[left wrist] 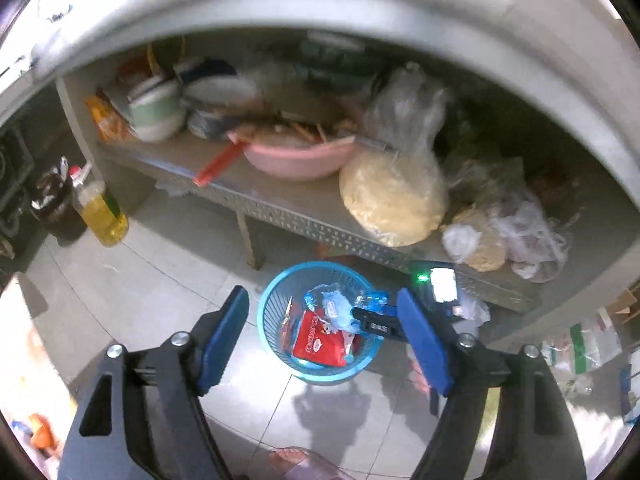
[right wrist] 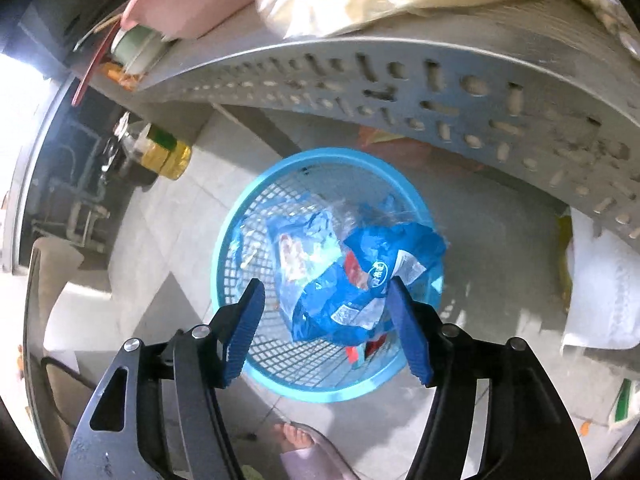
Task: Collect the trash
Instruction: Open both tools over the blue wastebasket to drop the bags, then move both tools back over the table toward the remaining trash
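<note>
A round blue mesh basket (left wrist: 276, 344) stands on the tiled floor below the metal shelf. It holds a red snack wrapper (left wrist: 320, 344) and crumpled clear and blue plastic. My left gripper (left wrist: 322, 294) hangs high above the basket, open, with nothing between its blue pads. My right gripper (right wrist: 326, 282) is low over the basket (right wrist: 224, 264) and open. A crumpled blue wrapper (right wrist: 360, 280) lies loose in the basket below its fingertips, beside a clear printed bag (right wrist: 304, 248). In the left wrist view the right gripper's black fingers (left wrist: 374, 323) reach over the basket's right rim.
The perforated metal shelf (left wrist: 304, 220) carries a pink basin (left wrist: 296, 156), bowls and plastic bags of pale food (left wrist: 392, 196). An oil bottle (left wrist: 102, 212) stands on the floor at left. Plastic bags (left wrist: 580, 344) lie at right. A person's sandalled foot (right wrist: 296, 440) is near the basket.
</note>
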A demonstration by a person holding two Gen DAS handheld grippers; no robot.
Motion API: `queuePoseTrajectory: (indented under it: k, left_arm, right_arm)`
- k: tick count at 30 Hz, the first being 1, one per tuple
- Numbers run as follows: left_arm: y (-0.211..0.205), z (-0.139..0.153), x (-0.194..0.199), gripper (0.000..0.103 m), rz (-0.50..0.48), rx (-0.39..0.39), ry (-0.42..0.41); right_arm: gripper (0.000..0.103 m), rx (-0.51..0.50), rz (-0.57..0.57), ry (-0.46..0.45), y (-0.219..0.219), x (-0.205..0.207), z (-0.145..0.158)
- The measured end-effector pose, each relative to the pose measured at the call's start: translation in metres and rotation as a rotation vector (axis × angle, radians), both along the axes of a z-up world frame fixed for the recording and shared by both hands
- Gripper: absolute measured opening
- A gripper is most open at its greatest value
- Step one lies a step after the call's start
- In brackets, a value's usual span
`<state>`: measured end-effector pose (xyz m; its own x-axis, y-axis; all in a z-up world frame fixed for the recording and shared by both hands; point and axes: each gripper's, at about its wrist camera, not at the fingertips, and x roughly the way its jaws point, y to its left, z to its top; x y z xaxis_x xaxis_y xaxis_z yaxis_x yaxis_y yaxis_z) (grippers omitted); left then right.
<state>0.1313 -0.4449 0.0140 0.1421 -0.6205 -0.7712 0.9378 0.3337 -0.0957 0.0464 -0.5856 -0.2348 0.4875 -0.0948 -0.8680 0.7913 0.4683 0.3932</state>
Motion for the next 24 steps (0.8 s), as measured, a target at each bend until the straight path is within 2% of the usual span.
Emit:
queuePoseTrajectory:
  k: [5,8,12,15,17,19,24]
  left_arm:
    - [0.081,0.041,-0.002,0.079,0.075,-0.104,0.0]
    - [0.13,0.056,-0.001,0.081,0.133,-0.153,0.008]
    - [0.212,0.072,-0.003,0.087,0.242,-0.214,-0.069]
    - [0.263,0.071,-0.006,0.089,0.325,-0.215,-0.097]
    - [0.295,0.067,-0.005,0.089,0.395,-0.205,-0.102]
    - [0.327,0.063,-0.003,0.089,0.458,-0.215,-0.084]
    - [0.376,0.062,0.001,0.091,0.533,-0.296,-0.063]
  right_arm:
    - [0.061,0.041,0.071,-0.035,0.008,0.033,-0.011]
    - [0.061,0.096,0.112,-0.047,0.013,0.062,-0.032]
    - [0.063,0.176,0.136,0.008,0.016,0.089,-0.068]
    - [0.066,0.25,0.124,0.078,0.014,0.096,-0.091]
    - [0.066,0.241,0.127,0.097,0.014,0.095,-0.088]
    - [0.066,0.23,0.141,0.057,0.014,0.093,-0.073]
    - [0.072,0.136,0.217,-0.096,0.026,0.075,0.005]
